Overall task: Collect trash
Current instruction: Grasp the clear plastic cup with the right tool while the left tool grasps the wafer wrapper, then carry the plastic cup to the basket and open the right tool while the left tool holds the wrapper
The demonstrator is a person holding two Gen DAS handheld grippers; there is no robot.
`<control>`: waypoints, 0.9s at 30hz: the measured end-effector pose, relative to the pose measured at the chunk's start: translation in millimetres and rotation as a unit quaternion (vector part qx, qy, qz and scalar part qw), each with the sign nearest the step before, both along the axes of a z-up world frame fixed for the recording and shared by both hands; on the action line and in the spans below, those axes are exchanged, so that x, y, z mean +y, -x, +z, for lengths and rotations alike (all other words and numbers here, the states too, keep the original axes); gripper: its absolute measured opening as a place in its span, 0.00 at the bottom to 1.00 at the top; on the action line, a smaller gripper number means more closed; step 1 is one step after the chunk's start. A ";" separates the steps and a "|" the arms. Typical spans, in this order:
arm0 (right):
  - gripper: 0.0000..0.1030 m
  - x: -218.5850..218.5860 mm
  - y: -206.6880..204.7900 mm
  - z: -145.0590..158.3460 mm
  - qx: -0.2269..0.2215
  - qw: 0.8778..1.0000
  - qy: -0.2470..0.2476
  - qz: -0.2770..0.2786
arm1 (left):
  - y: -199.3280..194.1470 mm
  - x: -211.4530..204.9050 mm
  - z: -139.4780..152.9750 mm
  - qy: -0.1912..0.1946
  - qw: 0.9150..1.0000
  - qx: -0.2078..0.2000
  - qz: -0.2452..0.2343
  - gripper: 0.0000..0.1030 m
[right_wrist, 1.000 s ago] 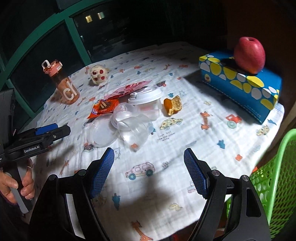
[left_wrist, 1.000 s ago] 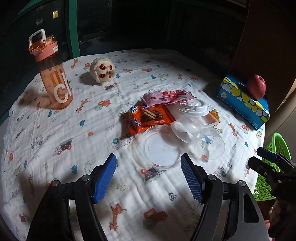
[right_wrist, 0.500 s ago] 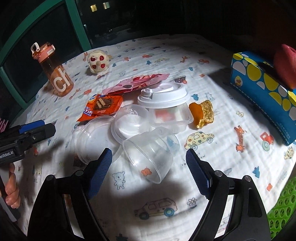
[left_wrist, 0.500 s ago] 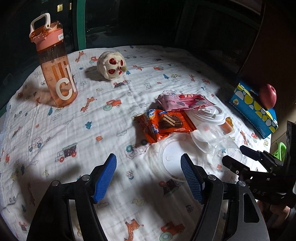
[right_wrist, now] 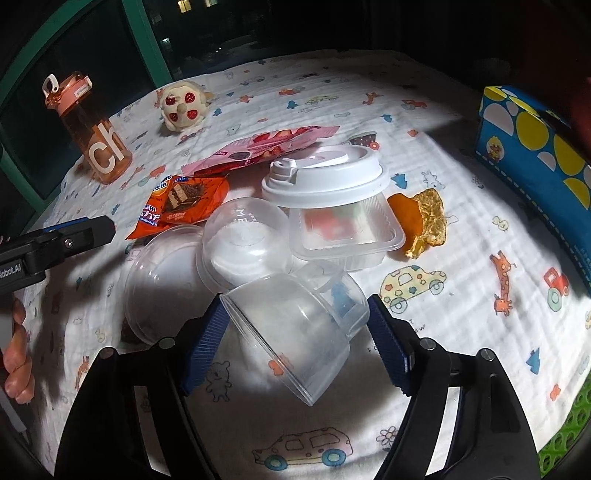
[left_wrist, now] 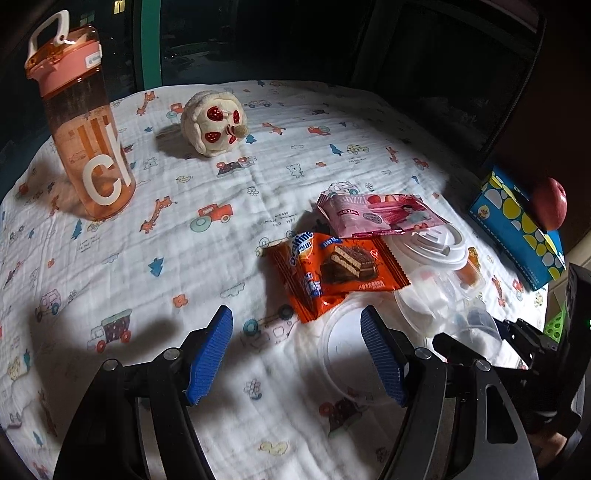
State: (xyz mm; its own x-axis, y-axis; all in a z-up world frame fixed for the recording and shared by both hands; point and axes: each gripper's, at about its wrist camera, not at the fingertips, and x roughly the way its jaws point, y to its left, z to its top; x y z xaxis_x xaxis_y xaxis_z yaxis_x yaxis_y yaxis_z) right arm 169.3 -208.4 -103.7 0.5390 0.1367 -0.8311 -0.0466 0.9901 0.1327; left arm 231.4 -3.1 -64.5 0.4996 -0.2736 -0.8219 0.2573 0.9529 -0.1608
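At far left, a bottle (left_wrist: pixel 83 125) is standing upright on the cloth (left_wrist: pixel 207 251), with a plush toy (left_wrist: pixel 214 122) lying beside it; both are keeping well apart from the trash and look like items to leave in place.

The left gripper (left_wrist: pixel 297 354) is hovering released over bare cloth, jaws spread, with the orange wrapper (left_wrist: pixel 332 271) just ahead of its right pad and a flat clear lid (left_wrist: pixel 343 354) partly under that pad. It is grasping nothing.

The trash is sitting clustered mid-table: a pink wrapper (right_wrist: pixel 266 147), the orange wrapper, a white lid (right_wrist: pixel 325 177) resting on a clear tray (right_wrist: pixel 343 232), a dome lid (right_wrist: pixel 243 243), and a crumpled orange scrap (right_wrist: pixel 421 221).

The right gripper (right_wrist: pixel 295 343) is straddling a tipped clear cup (right_wrist: pixel 295 325), one pad on each side. The left pad looks to be at the cup's rim, the right pad at its base; whether it is clenching yet, I cannot tell.

At right, a blue box (right_wrist: pixel 532 144) is lying near the table edge with an apple (left_wrist: pixel 550 203) on it. A green basket (right_wrist: pixel 569 435), probably the trash destination, is sitting below that edge.

The printed cloth is covering a round table. The room is dark, with green-framed windows (right_wrist: pixel 147 33) behind.
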 end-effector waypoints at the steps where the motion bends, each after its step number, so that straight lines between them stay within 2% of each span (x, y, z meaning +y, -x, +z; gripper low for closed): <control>1: 0.69 0.2 0.3 0.0 0.000 1.000 0.001 0.001 | -4.2 -1.4 -1.7 0.002 1.000 0.002 -0.001 0.67; 5: 0.68 -0.8 4.5 1.8 -0.002 1.000 0.005 0.007 | -19.6 -9.5 -8.8 0.000 1.000 0.005 -0.009 0.63; 7: 0.68 -4.1 9.1 4.2 -0.003 1.000 0.004 0.006 | -27.6 -13.3 -13.0 -0.002 1.000 0.008 -0.014 0.57; 15: 0.68 -20.3 30.7 15.8 -0.011 1.000 -0.004 -0.002 | -51.2 -18.2 -29.1 0.006 1.000 0.026 -0.014 0.41; 17: 0.68 -23.3 35.9 19.0 -0.013 1.000 -0.004 -0.003 | -52.9 -17.9 -31.5 0.012 0.999 0.030 -0.011 0.37; 22: 0.68 -29.2 49.6 29.4 -0.024 1.000 -0.008 -0.008 | -50.7 -18.5 -32.6 0.013 1.000 0.023 -0.012 0.15; 27: 0.68 -33.3 61.6 40.4 -0.036 0.999 -0.012 -0.014 | -43.5 -15.3 -27.8 0.010 1.000 0.013 -0.007 0.09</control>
State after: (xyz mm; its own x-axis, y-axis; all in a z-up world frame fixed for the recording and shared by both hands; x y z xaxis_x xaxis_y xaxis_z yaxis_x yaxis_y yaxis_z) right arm 107.6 -241.7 -63.3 0.6009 0.1403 -0.7869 -0.0295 0.9877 0.1535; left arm 274.9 -18.5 -92.2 0.4746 -0.2970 -0.8286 0.2654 0.9458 -0.1870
